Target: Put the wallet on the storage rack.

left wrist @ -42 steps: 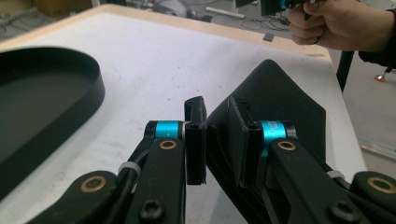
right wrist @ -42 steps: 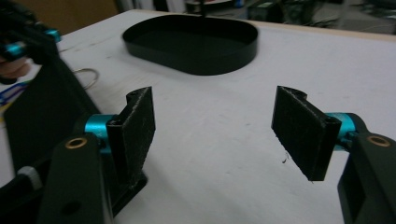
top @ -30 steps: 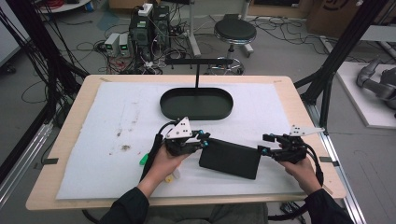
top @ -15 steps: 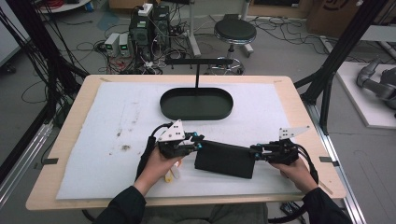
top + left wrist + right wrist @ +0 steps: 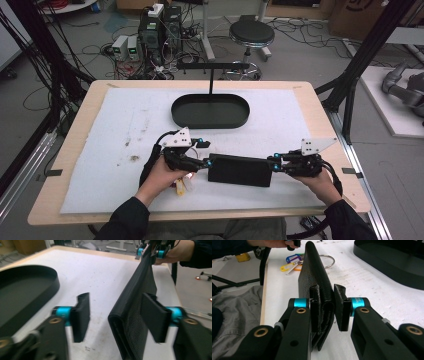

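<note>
From the high view I saw the flat black textured leather wallet (image 5: 240,170) stretched between my two tools over the white table cover (image 5: 120,130), just in front of the black oval metal tray (image 5: 210,111), but that view did not tell me how either set of jaws stood. The right gripper view did: my right gripper (image 5: 327,307) had its jaws nearly together, pinching the wallet's near folded end, which stood on edge and ran away from the camera. That same view picked up a ring of keys with coloured plastic tags (image 5: 295,261) lying on the cover beside the wallet's far end, which from above showed as a small patch by my left hand (image 5: 165,175). The left gripper view showed my left gripper (image 5: 117,312) with its jaws wide apart; the wallet's end sat inside the gap against the right-hand jaw, the other jaw well clear of it, so nothing was clamped there.
</note>
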The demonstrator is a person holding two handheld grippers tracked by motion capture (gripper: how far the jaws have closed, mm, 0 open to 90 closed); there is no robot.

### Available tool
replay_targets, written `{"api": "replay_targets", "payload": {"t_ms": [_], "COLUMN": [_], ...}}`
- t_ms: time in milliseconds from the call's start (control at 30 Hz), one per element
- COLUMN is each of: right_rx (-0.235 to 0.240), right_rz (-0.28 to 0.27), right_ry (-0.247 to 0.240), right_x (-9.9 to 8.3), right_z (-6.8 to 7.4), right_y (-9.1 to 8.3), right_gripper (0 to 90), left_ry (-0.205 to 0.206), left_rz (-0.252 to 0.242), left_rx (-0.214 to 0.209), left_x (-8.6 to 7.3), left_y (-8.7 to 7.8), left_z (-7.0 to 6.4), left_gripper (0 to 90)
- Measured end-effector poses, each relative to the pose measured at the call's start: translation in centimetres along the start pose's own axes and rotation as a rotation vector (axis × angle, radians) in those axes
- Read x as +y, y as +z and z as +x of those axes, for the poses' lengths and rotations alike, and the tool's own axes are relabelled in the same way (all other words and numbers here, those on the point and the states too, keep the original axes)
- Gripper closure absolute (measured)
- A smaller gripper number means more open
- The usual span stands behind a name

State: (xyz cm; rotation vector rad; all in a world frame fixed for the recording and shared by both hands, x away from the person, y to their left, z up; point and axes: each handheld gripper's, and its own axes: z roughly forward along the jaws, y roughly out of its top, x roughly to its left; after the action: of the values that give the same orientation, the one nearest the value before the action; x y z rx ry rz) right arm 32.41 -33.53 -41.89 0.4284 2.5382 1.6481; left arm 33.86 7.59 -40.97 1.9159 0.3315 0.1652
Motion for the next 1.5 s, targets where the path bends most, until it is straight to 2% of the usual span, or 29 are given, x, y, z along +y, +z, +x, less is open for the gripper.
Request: {"api": "replay_targets", "payload": {"t_ms": [67,200,233,267,300,333,367,433,533,633,733,767,833,933,967,1033,1100,1133,1267,1433,1500], "right_rx": [0.006,0.017,0.02,0.02,0.023,0.023,0.023,0.026,0.027,0.024,0.009,0.002,-0.021,-0.082,-0.082,-0.114,-0.19,-0.19,-0.309,-0.436,-0.466], "right_rz": [-0.002,-0.002,-0.002,-0.002,-0.002,-0.002,-0.002,0.0,-0.001,0.001,-0.009,-0.015,-0.039,-0.083,-0.083,-0.105,-0.125,-0.125,-0.139,-0.131,-0.133], "right_ry": [-0.005,-0.016,-0.02,-0.02,-0.02,-0.021,-0.021,-0.018,-0.017,-0.017,-0.008,-0.005,0.008,0.026,0.026,0.033,0.062,0.062,0.102,0.203,0.229], "right_x": [0.0,0.0,0.0,0.0,0.0,0.0,0.0,0.0,-0.1,-0.1,-0.1,0.0,0.0,-0.1,-0.1,-0.1,-0.2,-0.2,-0.5,-1.0,-1.3], "right_z": [0.0,0.0,0.0,0.0,-0.1,-0.1,-0.1,-0.1,-0.2,-0.2,-0.3,-0.3,-0.5,-0.7,-0.7,-0.8,-1.0,-1.0,-1.3,-2.1,-2.3], "right_y": [0.0,0.0,0.0,0.0,0.0,0.0,0.0,0.0,0.0,0.0,-0.1,-0.2,-0.6,-1.5,-1.5,-1.9,-2.5,-2.5,-3.1,-3.7,-3.9], "right_gripper": [78.3,78.3,78.2,78.2,78.2,78.2,78.2,78.1,77.1,75.9,71.5,67.0,64.2,60.0,60.0,58.1,53.0,53.0,46.9,37.9,36.0], "left_ry": [-0.006,0.001,0.001,0.004,0.01,0.019,0.023,0.036,0.022,0.023,0.038,0.042,0.054,0.049,0.05,0.049,0.051,0.051,0.058,0.062,0.062], "left_rz": [0.019,0.064,0.08,0.089,0.092,0.096,0.095,0.095,0.087,0.078,0.051,0.049,0.038,0.02,0.02,0.01,0.002,-0.005,-0.035,-0.066,-0.075], "left_rx": [-0.032,-0.067,-0.07,-0.073,-0.083,-0.091,-0.093,-0.1,-0.121,-0.126,-0.126,-0.122,-0.108,-0.085,-0.08,-0.06,-0.043,-0.035,0.001,0.047,0.076], "left_x": [-0.2,-0.5,-0.6,-0.6,-0.6,-0.7,-0.7,-0.6,-0.6,-0.6,-0.4,-0.3,-0.1,0.1,0.1,0.1,0.3,0.4,0.8,1.4,1.7], "left_y": [0.3,1.2,1.4,1.5,1.6,1.6,1.7,1.7,1.6,1.5,1.3,1.2,1.0,0.6,0.5,0.2,-0.1,-0.3,-1.0,-1.8,-2.1], "left_z": [0.1,0.1,0.1,0.1,0.1,0.1,0.0,0.0,0.2,0.2,-0.1,-0.2,-0.3,-0.3,-0.2,-0.1,0.0,0.0,0.2,0.6,0.8], "left_gripper": [35.7,33.9,37.5,37.5,41.4,50.6,50.6,58.9,67.4,70.0,73.5,74.1,74.6,75.0,75.0,75.0,75.1,75.1,75.1,75.1,75.1]}}
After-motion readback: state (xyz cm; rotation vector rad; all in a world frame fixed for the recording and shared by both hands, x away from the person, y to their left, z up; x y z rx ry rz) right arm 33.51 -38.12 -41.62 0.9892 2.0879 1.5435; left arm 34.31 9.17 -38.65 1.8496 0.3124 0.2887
